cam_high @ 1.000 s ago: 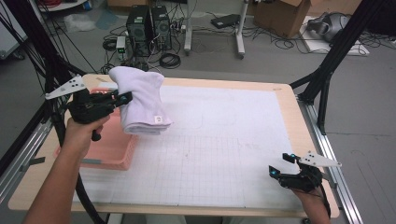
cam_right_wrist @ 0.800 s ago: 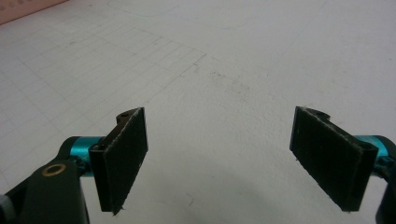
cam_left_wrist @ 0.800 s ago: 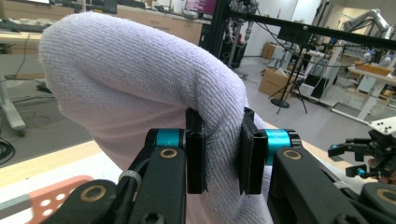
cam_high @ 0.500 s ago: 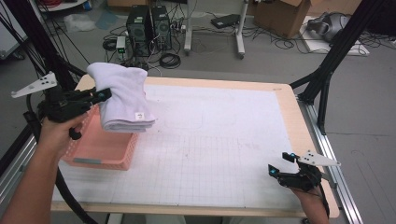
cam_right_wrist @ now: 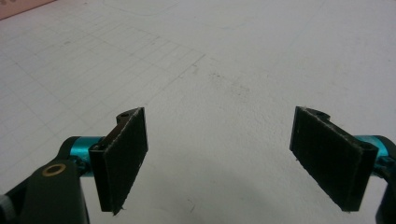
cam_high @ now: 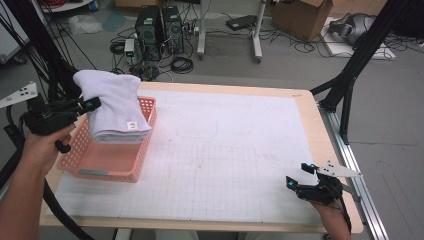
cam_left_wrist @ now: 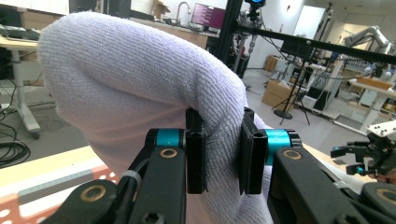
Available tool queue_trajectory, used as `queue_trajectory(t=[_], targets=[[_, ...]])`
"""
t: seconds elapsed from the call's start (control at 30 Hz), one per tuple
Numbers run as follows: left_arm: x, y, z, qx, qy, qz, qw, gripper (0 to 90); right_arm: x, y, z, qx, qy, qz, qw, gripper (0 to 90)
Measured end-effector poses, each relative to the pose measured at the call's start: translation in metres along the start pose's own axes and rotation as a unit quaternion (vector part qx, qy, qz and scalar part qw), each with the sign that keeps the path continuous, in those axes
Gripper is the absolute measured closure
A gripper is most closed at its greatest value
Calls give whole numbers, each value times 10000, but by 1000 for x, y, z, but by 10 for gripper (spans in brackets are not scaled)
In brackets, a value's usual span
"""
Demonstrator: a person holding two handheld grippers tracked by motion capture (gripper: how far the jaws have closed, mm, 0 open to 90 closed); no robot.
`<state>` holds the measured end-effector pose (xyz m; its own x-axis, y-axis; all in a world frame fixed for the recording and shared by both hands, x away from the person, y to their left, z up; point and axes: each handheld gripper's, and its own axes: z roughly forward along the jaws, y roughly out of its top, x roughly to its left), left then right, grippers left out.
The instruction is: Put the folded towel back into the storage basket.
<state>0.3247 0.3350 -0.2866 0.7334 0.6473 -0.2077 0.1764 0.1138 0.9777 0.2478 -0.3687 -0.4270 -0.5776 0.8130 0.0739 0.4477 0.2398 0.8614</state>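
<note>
The table [cam_high: 225, 150], covered by a white gridded mat, is seen spread between the two grippers. At its left end, just below and beside the left gripper, a pink basket [cam_high: 107, 167] is set on the mat. Above the basket's far half, a folded white towel [cam_high: 114, 107] is held in the air, a small label showing on its lower edge; its folded bulk is draped to the right of the left gripper's tips. The left forearm [cam_high: 20, 200] is raised from the near edge of the table, with the hand [cam_high: 42, 145] wrapped around the handle below the left gripper [cam_high: 90, 105], which is pointed level toward the towel. In the left gripper view its jaws are seen pinched tight on a fold of the towel. Well apart, at the near right corner, the right gripper [cam_high: 295, 177] is held low over the mat, its jaws spread wide with nothing between them.
</note>
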Motion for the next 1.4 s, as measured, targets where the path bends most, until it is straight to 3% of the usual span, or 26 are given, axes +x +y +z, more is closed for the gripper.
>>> queue_trajectory(t=[0.2,0.53,1.03,1.2,1.4], targets=[[10,-5,-9,-3,37,-46,10000,760,1,0,1,24,-24,-19,10000,179],[26,-29,-18,123,129,-213,9996,759,3,1,4,55,-40,-53,10000,179],[36,-68,-15,412,257,-472,9977,756,3,1,4,76,-67,-58,9999,180],[38,-75,-10,618,325,-502,9963,752,3,0,4,72,-71,-74,9999,180],[42,-77,-8,831,492,-715,9927,725,3,0,3,87,-72,-31,9999,179]])
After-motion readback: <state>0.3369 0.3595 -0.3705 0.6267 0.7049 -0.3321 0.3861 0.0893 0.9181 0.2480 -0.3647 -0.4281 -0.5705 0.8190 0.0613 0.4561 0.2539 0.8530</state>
